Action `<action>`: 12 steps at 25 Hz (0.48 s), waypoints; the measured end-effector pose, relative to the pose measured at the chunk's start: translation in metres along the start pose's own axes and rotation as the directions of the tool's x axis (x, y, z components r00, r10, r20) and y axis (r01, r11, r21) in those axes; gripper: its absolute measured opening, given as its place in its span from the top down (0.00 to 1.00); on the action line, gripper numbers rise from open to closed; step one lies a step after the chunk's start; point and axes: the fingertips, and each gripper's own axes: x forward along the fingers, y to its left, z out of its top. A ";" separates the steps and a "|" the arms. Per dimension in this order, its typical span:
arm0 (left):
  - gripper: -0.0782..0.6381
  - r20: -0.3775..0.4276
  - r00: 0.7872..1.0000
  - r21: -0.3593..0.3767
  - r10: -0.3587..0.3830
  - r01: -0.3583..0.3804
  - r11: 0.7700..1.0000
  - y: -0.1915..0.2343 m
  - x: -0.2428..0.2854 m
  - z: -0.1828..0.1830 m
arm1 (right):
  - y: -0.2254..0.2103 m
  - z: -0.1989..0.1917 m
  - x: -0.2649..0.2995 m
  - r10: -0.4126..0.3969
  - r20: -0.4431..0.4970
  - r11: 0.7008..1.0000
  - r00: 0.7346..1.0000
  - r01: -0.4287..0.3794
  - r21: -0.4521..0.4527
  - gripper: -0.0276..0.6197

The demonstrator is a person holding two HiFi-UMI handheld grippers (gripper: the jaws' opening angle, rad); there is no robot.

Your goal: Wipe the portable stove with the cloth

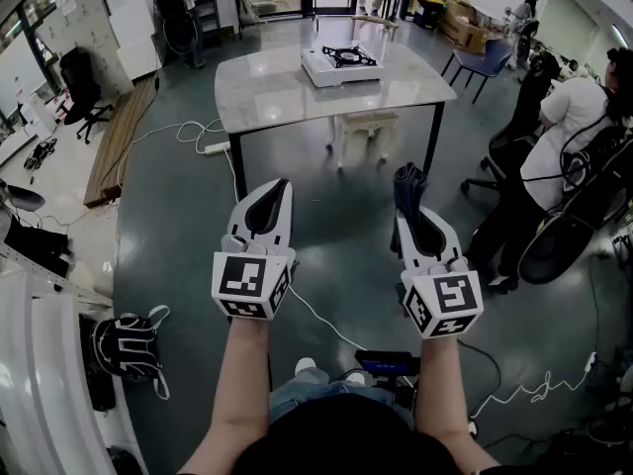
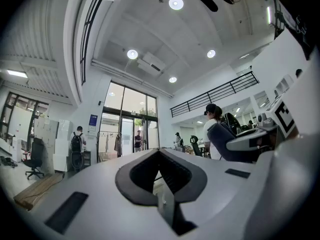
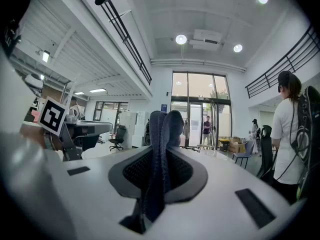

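my right tool (image 1: 415, 218) is clamped on the cloth (image 1: 406, 186). a dark fold stands up out of the jaws, so a loose end is free to drag over metal. my left tool (image 1: 278, 188) has its jaws together on nothing, and i judge it is free to steady the stove (image 1: 342, 60).

the stove sits well ahead at 12 o'clock, toward the far side of the tabletop (image 1: 267, 92) and well apart from both tools, so the wiping is not yet begun. open floor lies between me and the tabletop's near edge. a white cable (image 1: 203, 139) trails at 11 o'clock, and a white stool (image 1: 366, 132) is tucked under the tabletop. a person (image 1: 559, 132) and some chairs crowd 2 o'clock, so straight ahead looks the cleanest way in.
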 end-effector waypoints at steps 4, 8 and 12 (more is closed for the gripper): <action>0.88 -0.031 0.999 0.021 -0.012 0.012 1.000 -0.002 -0.008 -0.004 | -0.001 -0.007 -0.008 -0.015 -0.027 0.998 1.000 0.017 0.054 0.85; 0.88 -0.041 0.999 0.009 -0.031 0.031 0.999 0.003 -0.015 -0.011 | 0.006 -0.010 -0.011 -0.034 -0.031 0.997 0.999 0.036 0.069 0.85; 0.88 -0.056 0.995 0.021 -0.077 0.078 0.997 0.000 -0.018 -0.024 | 0.022 -0.020 -0.010 -0.029 -0.040 0.997 0.999 0.032 0.065 0.85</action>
